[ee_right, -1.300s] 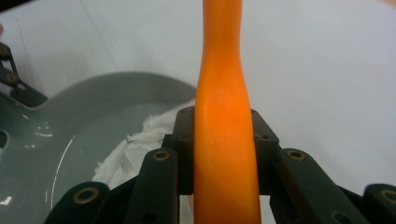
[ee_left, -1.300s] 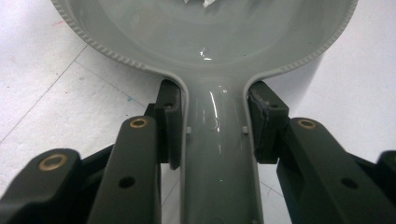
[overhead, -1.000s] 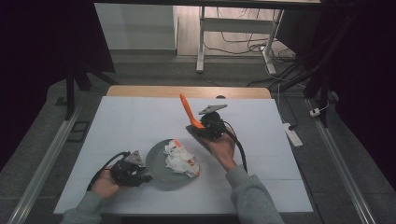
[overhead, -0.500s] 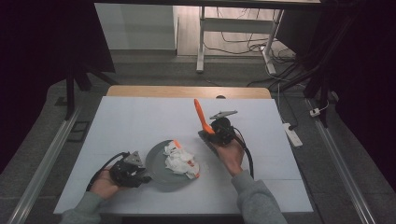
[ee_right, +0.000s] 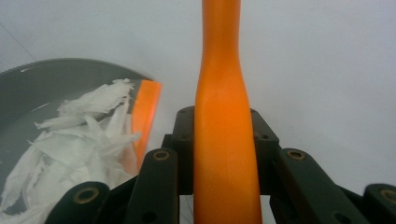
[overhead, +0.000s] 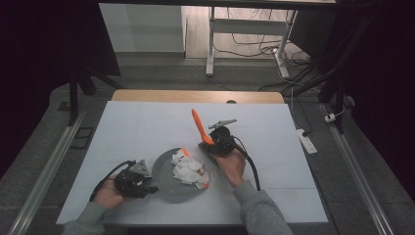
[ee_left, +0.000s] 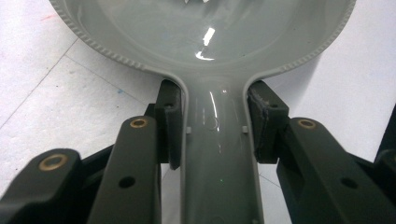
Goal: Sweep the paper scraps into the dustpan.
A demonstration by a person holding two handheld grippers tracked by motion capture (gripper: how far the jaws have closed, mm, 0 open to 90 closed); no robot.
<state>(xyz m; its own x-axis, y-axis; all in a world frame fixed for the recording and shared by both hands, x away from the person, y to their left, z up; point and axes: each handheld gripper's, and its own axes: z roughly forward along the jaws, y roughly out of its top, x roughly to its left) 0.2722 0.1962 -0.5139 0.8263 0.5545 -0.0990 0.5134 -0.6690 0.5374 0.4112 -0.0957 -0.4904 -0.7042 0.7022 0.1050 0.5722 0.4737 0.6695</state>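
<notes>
L gripper (ee_left: 215,140) clamped on grey pan handle (ee_left: 217,177) | R gripper (ee_right: 224,140) clamped on orange handle (ee_right: 224,116)

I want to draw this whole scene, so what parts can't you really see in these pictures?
- Orange tool: its top is cut off by the right gripper view's upper edge; its working end is hidden under white paper scraps in the high view.
- Grey pan: its far side is cut off in the left gripper view.
- Left claw: too small in the high view to show its grip.

Grey sleeves (overhead: 254,208); black tools (ee_left: 212,135) with seemingly brass-coloured rivets; trailing cables.
</notes>
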